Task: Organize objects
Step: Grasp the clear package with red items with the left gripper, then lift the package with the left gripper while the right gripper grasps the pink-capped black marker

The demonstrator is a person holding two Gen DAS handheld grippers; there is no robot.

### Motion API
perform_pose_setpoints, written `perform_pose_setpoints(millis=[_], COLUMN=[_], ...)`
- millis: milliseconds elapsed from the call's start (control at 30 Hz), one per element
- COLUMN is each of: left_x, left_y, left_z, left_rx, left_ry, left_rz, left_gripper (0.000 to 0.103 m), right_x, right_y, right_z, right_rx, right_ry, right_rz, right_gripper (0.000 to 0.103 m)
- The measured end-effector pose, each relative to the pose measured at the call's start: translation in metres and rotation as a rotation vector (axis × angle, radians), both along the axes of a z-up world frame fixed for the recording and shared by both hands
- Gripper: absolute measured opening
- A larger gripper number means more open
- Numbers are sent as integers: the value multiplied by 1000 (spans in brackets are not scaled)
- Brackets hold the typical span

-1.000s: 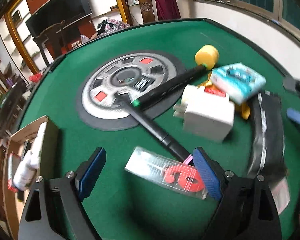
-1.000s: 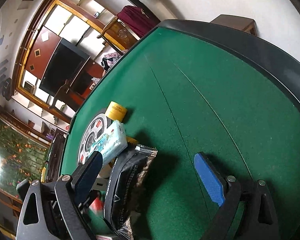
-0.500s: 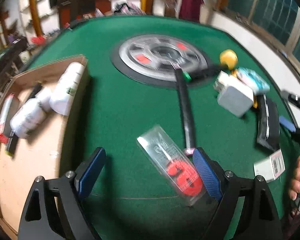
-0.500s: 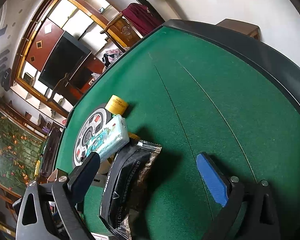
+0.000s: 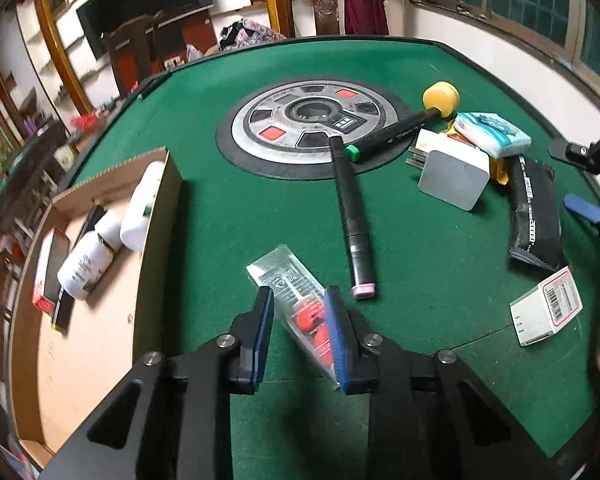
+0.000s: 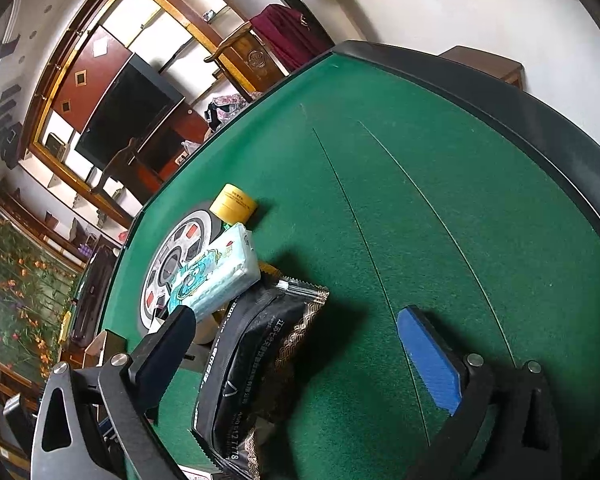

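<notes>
My left gripper [image 5: 300,336] is shut on a clear plastic packet with red pieces inside [image 5: 296,304], near the front of the green table. A cardboard box [image 5: 100,320] at the left holds white bottles [image 5: 84,260]. A black marker with a pink cap [image 5: 352,216] lies just beyond the packet. My right gripper [image 6: 300,352] is open and empty, low over the felt, with a black snack pouch [image 6: 256,364] between its fingers toward the left one. The right gripper also shows in the left wrist view [image 5: 588,184] at the right edge.
A white charger [image 5: 452,176], a tissue pack [image 5: 492,132], a yellow cap [image 5: 440,96], a green-capped marker [image 5: 396,132], the black pouch [image 5: 534,216] and a small white barcoded box [image 5: 546,312] lie at the right. A round grey hub [image 5: 312,120] sits mid-table.
My left gripper has closed on the clear packet. Its view swung left to show the box, then back a little. The right gripper has barely moved.
</notes>
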State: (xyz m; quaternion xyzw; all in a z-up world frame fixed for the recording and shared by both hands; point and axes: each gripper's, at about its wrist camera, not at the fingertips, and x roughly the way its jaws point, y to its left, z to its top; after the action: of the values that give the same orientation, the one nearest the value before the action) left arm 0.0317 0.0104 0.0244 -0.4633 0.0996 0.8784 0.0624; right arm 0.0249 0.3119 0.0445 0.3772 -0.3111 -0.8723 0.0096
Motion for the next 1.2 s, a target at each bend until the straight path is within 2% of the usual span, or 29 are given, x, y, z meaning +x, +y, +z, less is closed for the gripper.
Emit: perform_pose_setpoints(millis=[33,100,133,167,233,267,300,333,367,433,600,800,900,1000,1033,1100,1133,1200], left_x=[0,-2,-4,-7,-10,-9,-8,-6,-4,-3,-2,-8,-8,-4,-1,9,15,23], left_y=[1,-1,-2,-5,-8,-9,-7,-5,-3,-1,-10,-7,-7,-22,-28,-40,-45,-57], left_z=[0,0,-1,-5,-16,-17,-17,-17,-18,-17,-18,-16,-16,-13,-11,-1,5,15], left_rx=[-1,12,24,42,77,81,71,67,81,67,124,107,116,215,257,307,324,364], left_ry=[3,-2,-9,-37,-96,-71,-59,-51,-47,-43,-49,-28,-20,-41,-41,-9,11,38], left_rz=[7,39,52,74,101,113,104,86,61,53,40,40,41,61,70,73,71,68], left_gripper=[26,38,56,63,64,64,63,52,29,13,13,17,20,20,16,13,13,13], right_x=[0,0,0,0,0,0,0,0,0,-1,1,3,-1,-6,-7,-9,-9,-1], right_y=[0,0,0,0,0,-1,-1,-1,-1,-3,-3,1,-1,-8,-11,-14,-16,-27], right_z=[0,0,0,0,0,0,0,0,0,0,-1,-2,0,2,2,3,5,21], right_rx=[4,7,8,9,13,16,20,22,25,31,36,-9,15,80,98,128,168,323], right_ry=[-1,-1,0,0,0,-1,-2,-2,-2,-2,3,38,26,5,0,-19,-33,-10], right_rz=[1,1,0,0,-2,-2,-1,0,0,1,-1,-26,0,36,37,40,23,-37], right_gripper=[102,102,102,102,102,102,102,102,102,102,103,103,103,103,103,103,102,102])
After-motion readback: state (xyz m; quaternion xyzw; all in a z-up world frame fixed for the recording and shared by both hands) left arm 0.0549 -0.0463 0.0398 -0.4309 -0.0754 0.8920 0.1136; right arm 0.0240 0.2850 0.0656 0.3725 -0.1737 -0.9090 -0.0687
